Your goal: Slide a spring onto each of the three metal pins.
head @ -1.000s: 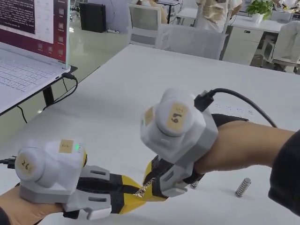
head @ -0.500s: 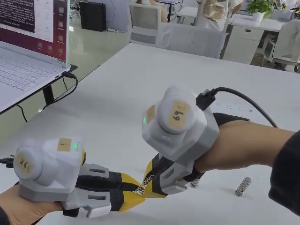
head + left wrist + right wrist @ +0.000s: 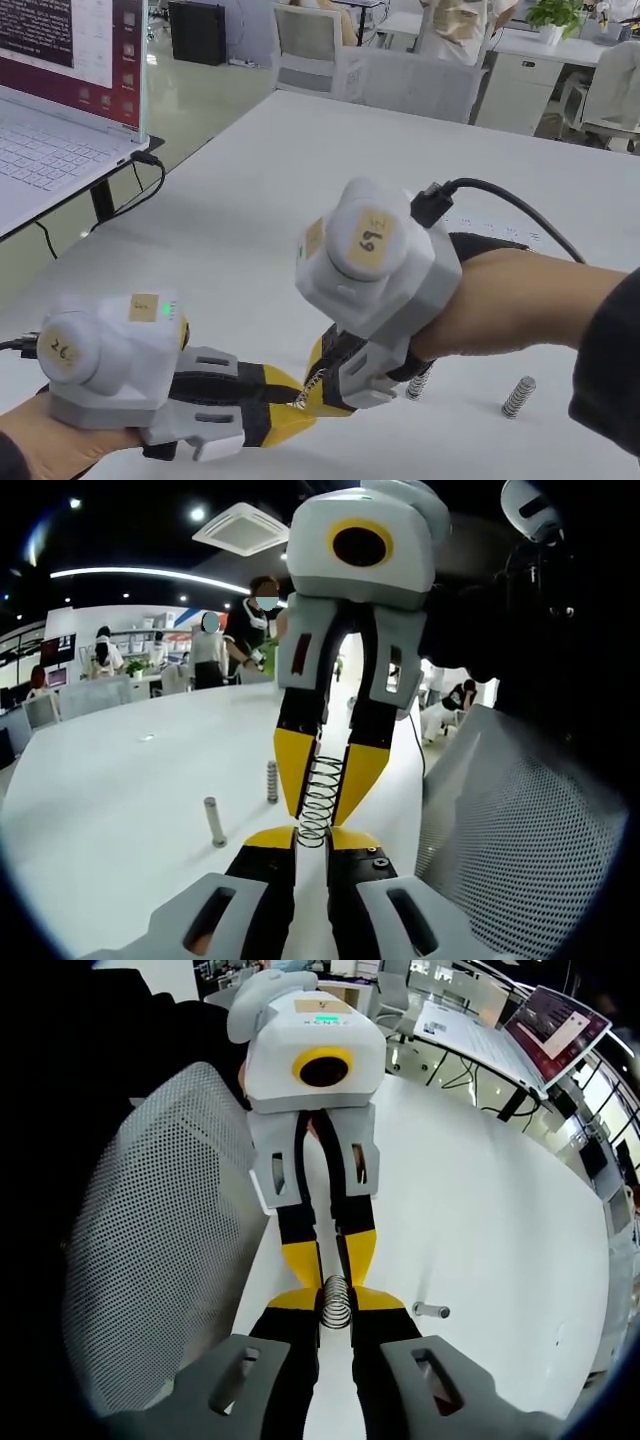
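Spring (image 3: 320,795) clamped in right gripper (image 3: 337,1310) meets left gripper (image 3: 312,840) tips. Left's hold I cannot tell. Keep both aligned.

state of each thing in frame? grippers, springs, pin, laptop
left gripper: shut, tips at one end of the held spring
right gripper: shut on the held spring
held spring: spans the two grippers' tips
table spring: standing upright, untouched
pin: upright, bare
laptop: open, screen lit
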Tool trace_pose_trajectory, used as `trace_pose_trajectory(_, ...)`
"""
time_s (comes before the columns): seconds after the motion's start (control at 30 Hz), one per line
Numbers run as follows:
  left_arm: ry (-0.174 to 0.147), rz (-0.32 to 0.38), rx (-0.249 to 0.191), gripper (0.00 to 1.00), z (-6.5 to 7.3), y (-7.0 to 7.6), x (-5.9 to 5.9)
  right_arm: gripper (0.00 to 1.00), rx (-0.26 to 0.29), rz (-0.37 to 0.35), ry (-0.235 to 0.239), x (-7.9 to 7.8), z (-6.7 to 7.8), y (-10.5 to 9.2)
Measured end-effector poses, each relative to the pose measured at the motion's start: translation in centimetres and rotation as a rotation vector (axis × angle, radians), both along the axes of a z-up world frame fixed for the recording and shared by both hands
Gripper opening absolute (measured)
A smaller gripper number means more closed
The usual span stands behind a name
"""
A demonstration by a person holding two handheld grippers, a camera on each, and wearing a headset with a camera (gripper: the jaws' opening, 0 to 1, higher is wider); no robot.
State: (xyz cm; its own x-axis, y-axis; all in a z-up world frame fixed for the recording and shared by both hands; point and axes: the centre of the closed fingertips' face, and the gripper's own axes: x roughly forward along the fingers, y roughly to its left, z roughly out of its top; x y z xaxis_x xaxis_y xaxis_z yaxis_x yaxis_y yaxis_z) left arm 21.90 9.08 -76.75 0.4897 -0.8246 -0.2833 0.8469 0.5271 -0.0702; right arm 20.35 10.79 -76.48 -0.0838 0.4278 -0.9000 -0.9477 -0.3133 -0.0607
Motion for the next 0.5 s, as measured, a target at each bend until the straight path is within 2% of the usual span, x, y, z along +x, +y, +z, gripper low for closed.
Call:
trace_pose_trajectory(0.2,0.001,-0.001,0.014,0.05,-0.26,-0.06,0.08,0.09,-0.014,0.001,0.003,-0.02,-0.19,-0.2)
trace_pose_trajectory(0.5,0.003,0.016,0.033,0.18,-0.52,0.19,0.2,0.09,-0.017,-0.004,0.004,0.26,-0.15,-0.41)
